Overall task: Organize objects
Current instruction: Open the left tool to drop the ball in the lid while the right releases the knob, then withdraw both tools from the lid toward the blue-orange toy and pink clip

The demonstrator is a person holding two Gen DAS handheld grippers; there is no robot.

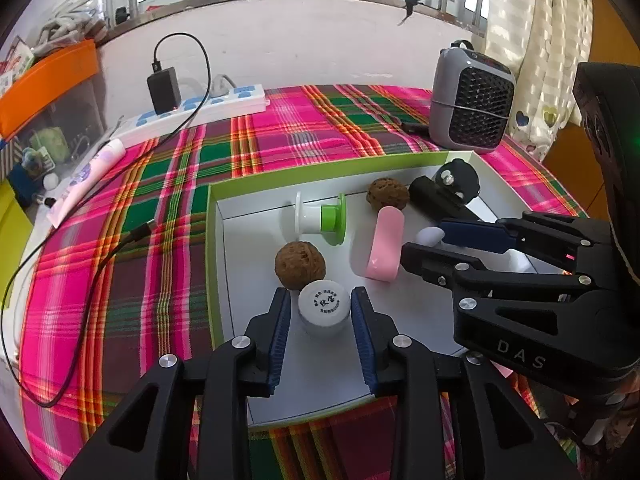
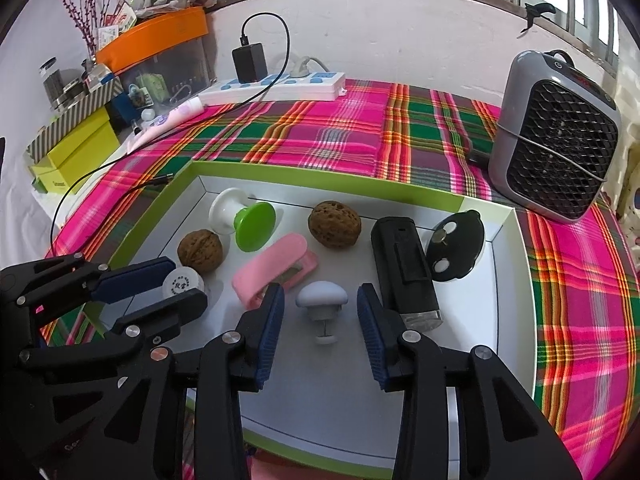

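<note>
A woven plaid cloth in pink, green and orange (image 2: 340, 136) covers the table, matt and finely ribbed, and on it sits a shallow white cardboard tray with a lime-green rim (image 2: 320, 176), smooth and slightly satin inside. Two brown walnuts (image 2: 334, 224) in it look rough, pitted and dull beside the glossy pink plastic clip (image 2: 272, 272) and the smooth white-and-green plastic spool (image 2: 242, 216). The grey plastic fan heater (image 2: 556, 140) has a matt shell and a black mesh grille.

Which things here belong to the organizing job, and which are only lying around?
Job: green-edged tray; two walnuts; pink clip; green-white spool; white jar between the left claw's pads; white knob between the right claw's pads.

Lying about: power strip; charger; grey heater; orange box.
</note>
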